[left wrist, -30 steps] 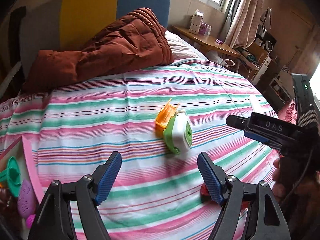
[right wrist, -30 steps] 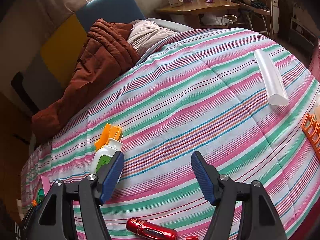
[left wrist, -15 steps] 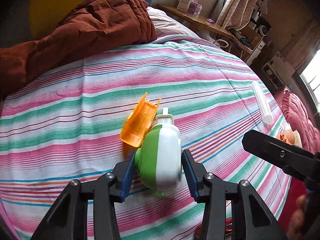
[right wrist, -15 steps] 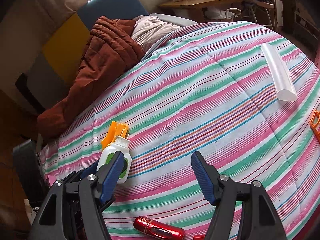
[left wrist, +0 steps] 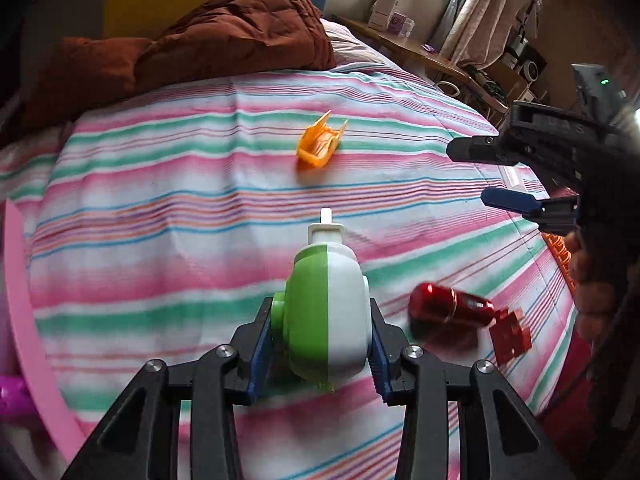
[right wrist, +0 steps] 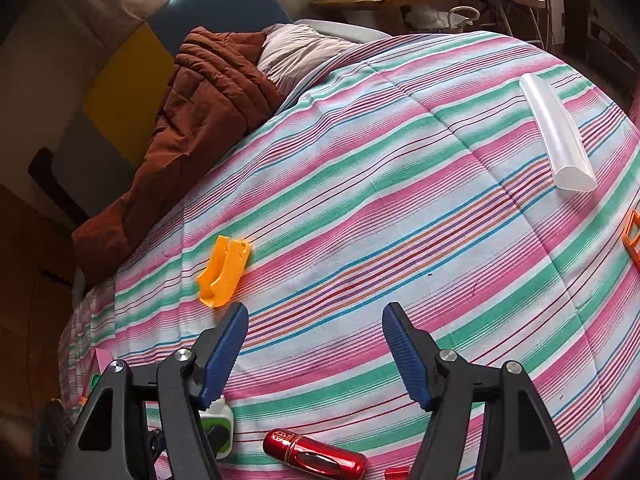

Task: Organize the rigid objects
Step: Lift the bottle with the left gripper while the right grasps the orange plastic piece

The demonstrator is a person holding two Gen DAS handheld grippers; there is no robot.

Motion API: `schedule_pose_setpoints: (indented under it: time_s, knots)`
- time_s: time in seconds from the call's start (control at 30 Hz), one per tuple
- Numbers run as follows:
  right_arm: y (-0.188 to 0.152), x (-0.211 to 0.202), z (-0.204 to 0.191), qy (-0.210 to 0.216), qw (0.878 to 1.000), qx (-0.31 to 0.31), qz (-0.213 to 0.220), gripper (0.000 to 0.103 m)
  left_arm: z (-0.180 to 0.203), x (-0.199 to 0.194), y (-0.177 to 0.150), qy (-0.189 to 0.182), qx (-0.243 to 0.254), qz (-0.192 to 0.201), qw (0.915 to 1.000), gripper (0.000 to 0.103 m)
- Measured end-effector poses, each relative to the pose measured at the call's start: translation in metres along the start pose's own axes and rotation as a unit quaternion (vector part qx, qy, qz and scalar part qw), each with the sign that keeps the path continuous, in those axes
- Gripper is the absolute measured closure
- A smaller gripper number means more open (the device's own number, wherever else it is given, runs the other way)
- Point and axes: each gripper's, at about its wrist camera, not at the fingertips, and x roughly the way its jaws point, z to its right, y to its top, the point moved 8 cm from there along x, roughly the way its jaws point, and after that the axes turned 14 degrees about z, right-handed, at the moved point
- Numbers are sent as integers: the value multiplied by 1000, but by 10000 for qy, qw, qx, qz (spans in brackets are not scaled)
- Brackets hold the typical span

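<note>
A green and white plastic gadget with a white nozzle [left wrist: 328, 312] sits between the blue pads of my left gripper [left wrist: 320, 320]. The jaws are closing and both pads press on its sides. It is raised off the striped bedspread [left wrist: 160, 220]. In the right wrist view its corner [right wrist: 216, 428] shows low behind my left finger. An orange plastic clip [left wrist: 320, 144] lies farther up the bed, also seen as the clip [right wrist: 222, 272]. My right gripper [right wrist: 316, 344] hovers open over bare sheet with nothing between its pads; a hand holds it [left wrist: 496, 172] at the right.
A shiny red cylinder [left wrist: 450, 308] and a small red block [left wrist: 510, 336] lie just right of the held gadget. A white tube [right wrist: 556, 136] and an orange basket edge [right wrist: 632, 236] are at the far right. A pink bin rim [left wrist: 24, 320] is left; a brown quilt [left wrist: 200, 48] lies behind.
My left gripper dropped onto the green and white gadget, shut on it, and carried it back away from the orange clip. The right gripper stayed where it was, open.
</note>
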Motion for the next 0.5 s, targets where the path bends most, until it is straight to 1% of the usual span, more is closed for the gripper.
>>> schedule_pose_setpoints:
  time_s: [0.07,0.23,0.37,0.5]
  knots:
    - [-4,3,-2,48,9999,-61,-113,32,-6,-16,-12,36,-93,18,9999,61]
    - [-16,9,-16,140,9986,-391,-340,32,-9,-39,-31,150,-75,114,9998,61]
    - [-28,18,-25,222,9966,-516,-600,32,-8,-42,-35,140,-84,148,9998,61]
    - [-25,31,-39,203,9960,-599,-637,32,-8,-35,-32,117,-146,148,9997,61]
